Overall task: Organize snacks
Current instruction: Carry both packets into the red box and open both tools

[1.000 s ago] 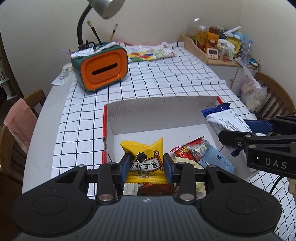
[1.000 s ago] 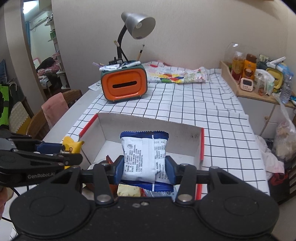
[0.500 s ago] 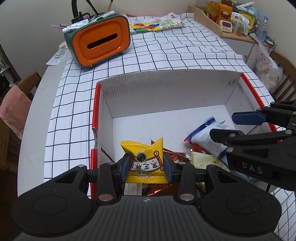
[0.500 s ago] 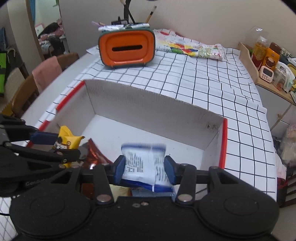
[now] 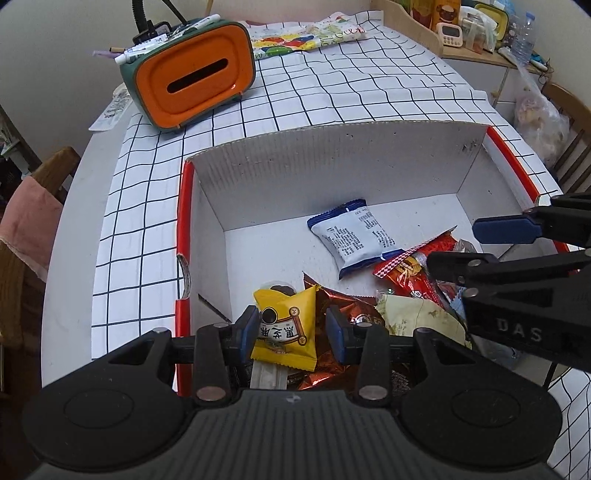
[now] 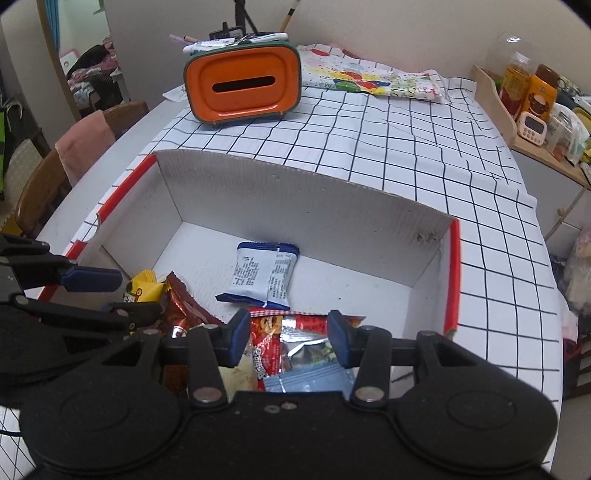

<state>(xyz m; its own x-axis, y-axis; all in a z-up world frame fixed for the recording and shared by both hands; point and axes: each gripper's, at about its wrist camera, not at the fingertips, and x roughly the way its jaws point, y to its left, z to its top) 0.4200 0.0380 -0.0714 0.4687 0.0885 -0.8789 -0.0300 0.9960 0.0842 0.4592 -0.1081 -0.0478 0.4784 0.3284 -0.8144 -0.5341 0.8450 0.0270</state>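
Note:
A white cardboard box (image 5: 332, 166) with red rims holds several snack packets. My left gripper (image 5: 291, 325) hangs low over its near left corner. Its jaws are opening around a yellow packet (image 5: 286, 328); the right pad stands clear of the packet. A blue-and-white packet (image 6: 264, 275) lies flat on the box floor, free of my right gripper (image 6: 288, 338). That gripper is open, with only a red packet (image 6: 273, 339) and other wrappers below it. In the left wrist view the right gripper (image 5: 469, 245) reaches in from the right, beside the blue-and-white packet (image 5: 354, 240).
An orange and green pen holder (image 5: 195, 74) stands on the checked tablecloth beyond the box, with a colourful folded cloth (image 5: 306, 35) behind it. A shelf of bottles (image 6: 532, 96) sits at the right. A chair with a pink cloth (image 5: 29, 221) stands at the table's left edge.
Both grippers sank into the box. The blue-and-white packet left the right gripper and now lies on the box floor. The left jaws widened around the yellow packet.

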